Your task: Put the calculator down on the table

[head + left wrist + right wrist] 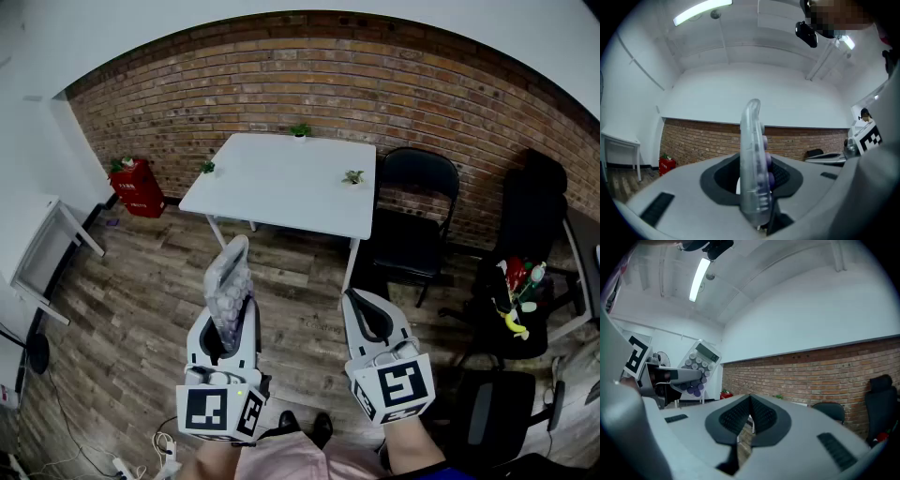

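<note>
In the head view, the left gripper holds the calculator by its lower end, over the wooden floor. The long axis of the calculator points away from the person, toward the white table by the brick wall.

In the left gripper view, the calculator is edge-on, with the keys to the right and the jaws pressed on both faces.

In the right gripper view, the right gripper has its jaws together with nothing between them. The calculator leans at the left, display end up.

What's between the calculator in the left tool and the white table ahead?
Only bare wooden floor, as the head view shows. The calculator, clamped in the left tool, is short of the table, with nothing else on that stretch.
</note>
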A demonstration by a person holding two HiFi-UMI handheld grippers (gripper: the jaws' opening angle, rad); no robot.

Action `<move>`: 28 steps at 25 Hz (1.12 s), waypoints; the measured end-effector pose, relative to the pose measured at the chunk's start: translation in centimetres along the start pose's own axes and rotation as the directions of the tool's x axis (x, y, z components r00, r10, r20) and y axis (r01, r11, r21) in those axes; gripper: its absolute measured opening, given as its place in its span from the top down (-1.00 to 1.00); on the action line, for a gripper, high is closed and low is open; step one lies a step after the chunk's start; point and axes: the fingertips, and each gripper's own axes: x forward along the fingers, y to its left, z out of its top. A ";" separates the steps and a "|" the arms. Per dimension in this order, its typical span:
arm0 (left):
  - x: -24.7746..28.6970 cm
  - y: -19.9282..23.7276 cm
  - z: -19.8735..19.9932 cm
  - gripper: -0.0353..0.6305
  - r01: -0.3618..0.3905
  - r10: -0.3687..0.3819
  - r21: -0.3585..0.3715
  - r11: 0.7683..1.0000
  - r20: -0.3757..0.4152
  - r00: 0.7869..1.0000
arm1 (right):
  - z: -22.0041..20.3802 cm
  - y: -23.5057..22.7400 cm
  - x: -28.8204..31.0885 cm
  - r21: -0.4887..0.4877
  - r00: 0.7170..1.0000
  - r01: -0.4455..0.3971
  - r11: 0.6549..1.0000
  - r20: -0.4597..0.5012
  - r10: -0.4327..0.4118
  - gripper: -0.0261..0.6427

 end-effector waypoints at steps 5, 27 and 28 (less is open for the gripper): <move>0.4 -1.0 -0.2 0.49 0.000 0.000 -0.002 1.000 -0.005 1.000 | -0.1 -0.7 -0.6 0.018 1.000 -0.025 1.000 0.009 0.025 0.92; 10.3 7.7 -4.9 0.49 -0.054 0.052 -0.035 0.998 -0.057 0.997 | -4.0 -3.1 13.6 0.018 0.997 -0.024 1.000 -0.077 0.026 0.89; 11.6 8.8 -5.1 0.49 -0.051 0.049 -0.036 0.998 -0.060 0.997 | -4.2 -3.2 15.3 0.016 0.996 -0.021 1.000 -0.084 0.023 0.89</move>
